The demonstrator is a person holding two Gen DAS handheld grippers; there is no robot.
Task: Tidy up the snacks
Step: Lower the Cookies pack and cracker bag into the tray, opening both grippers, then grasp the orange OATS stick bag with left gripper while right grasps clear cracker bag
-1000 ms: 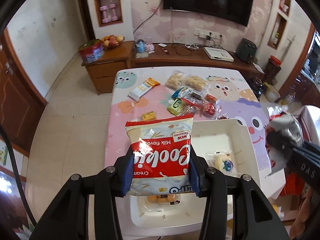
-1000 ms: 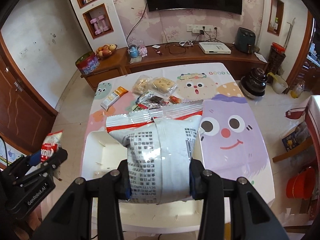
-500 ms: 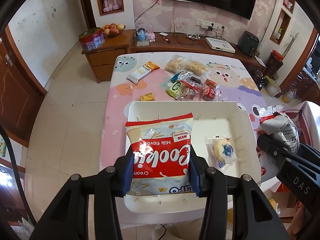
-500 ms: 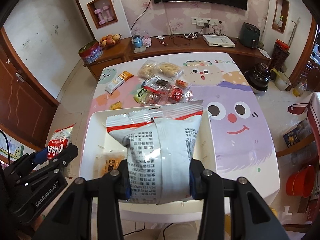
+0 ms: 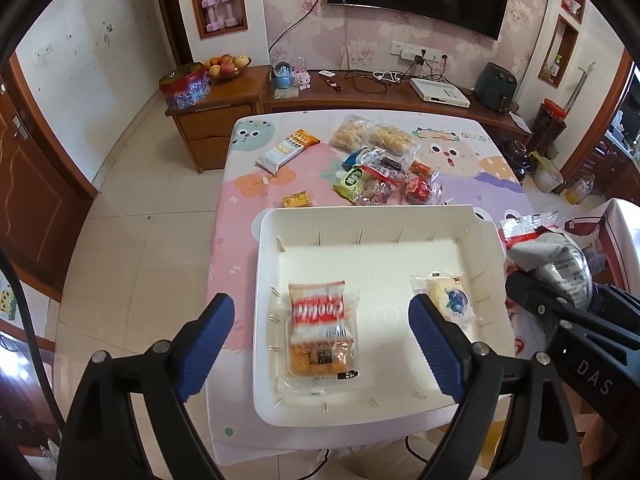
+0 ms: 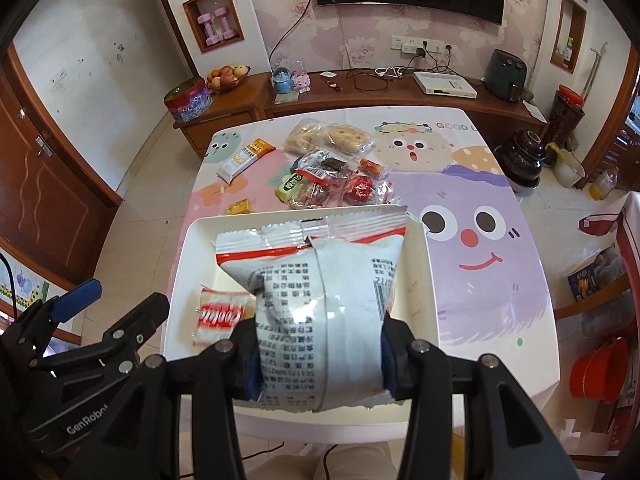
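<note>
Cookie packet [image 5: 322, 330] in tray [image 5: 384, 256], fully visible only from left tongs [image 5: 320, 320]

Even, soft daylight in both views; shadows faint. Glare on the silver packet [image 6: 320, 320] held close to the right camera (print partly washed out). Strong fisheye bending at edges, black vignette in corners. White tray [image 5: 400, 216] bright, not blown out.

Ahead of the left gripper [image 5: 320, 322], with its blue pads [image 5: 206, 338], a red-and-white cookie packet [image 5: 320, 330] lies in the white tray [image 5: 384, 256]. The right gripper [image 6: 320, 354] holds a grey-white bag [image 6: 320, 308], red-trimmed. Beyond, a tablecloth [image 6: 472, 240] with what looks like a cartoon face.
</note>
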